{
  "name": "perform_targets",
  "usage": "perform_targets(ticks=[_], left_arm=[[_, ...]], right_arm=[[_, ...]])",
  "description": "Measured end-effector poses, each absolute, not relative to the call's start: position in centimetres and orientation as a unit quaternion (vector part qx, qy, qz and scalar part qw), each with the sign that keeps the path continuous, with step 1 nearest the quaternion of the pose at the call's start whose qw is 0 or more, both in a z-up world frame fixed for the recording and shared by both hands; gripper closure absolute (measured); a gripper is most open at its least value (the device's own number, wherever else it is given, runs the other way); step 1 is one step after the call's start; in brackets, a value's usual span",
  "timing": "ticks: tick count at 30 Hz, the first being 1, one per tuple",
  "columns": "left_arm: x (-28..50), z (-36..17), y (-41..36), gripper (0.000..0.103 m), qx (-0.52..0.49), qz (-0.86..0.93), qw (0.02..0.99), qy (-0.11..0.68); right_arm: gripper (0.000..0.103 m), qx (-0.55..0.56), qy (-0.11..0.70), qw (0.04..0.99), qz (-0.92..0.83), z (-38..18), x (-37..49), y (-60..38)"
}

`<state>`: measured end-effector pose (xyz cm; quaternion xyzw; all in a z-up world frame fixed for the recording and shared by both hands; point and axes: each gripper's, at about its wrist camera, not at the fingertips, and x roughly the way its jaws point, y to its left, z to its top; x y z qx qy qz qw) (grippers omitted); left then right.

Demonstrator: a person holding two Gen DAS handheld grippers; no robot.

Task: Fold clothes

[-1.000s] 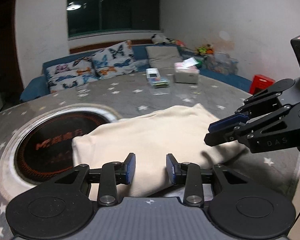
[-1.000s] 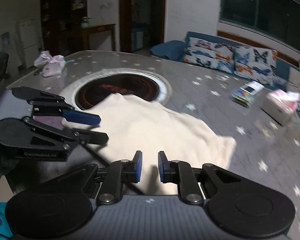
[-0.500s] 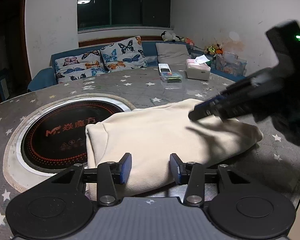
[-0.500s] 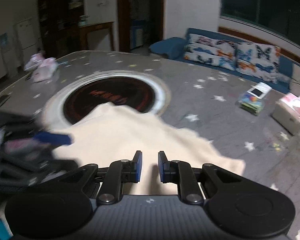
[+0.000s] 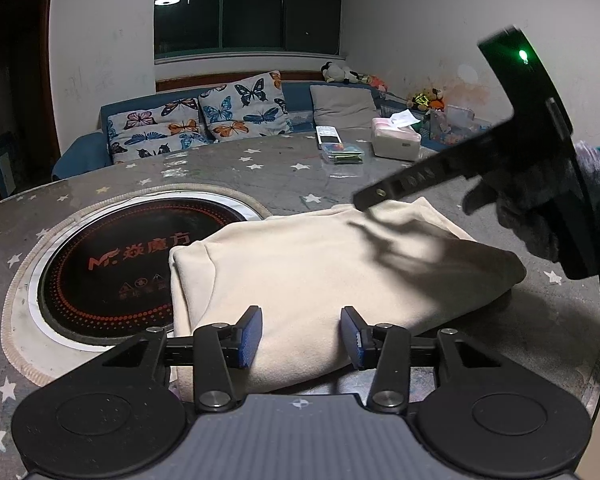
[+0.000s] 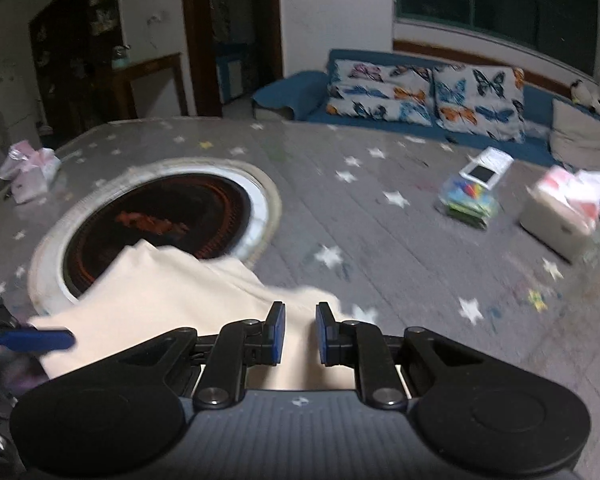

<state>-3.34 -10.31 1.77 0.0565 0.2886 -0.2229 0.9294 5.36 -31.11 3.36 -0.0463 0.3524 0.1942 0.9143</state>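
Handling call: cream garment [image 5: 332,264] is soft, light and limp, lying folded on the starred table [image 5: 284,172], its left end over the black cooktop ring [image 5: 132,256]. Left gripper [image 5: 301,336] half open over the near edge, empty. Right gripper [image 6: 300,334] narrowly gapped, empty. Pinch a doubled near corner.

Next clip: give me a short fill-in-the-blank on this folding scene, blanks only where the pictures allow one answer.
1. The folded cream garment partly covers the round black ______ set into the table.
2. The table's grey cover is printed with small ______.
3. The cushions on the blue sofa carry a ______ pattern.
4. The left claw has ______ between its pads.

Missing words: cooktop; stars; butterfly; nothing
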Motion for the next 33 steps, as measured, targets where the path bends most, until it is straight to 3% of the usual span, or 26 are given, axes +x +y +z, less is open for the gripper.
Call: perform_targets(ticks=[33], left_arm=[[-3.3,2.0,-7.1,0.056,0.011,-0.199,0.934,0.298]], right_arm=[[0.087,-0.099,0.366,0.888,0.26,1.6,8.3,-20.3]])
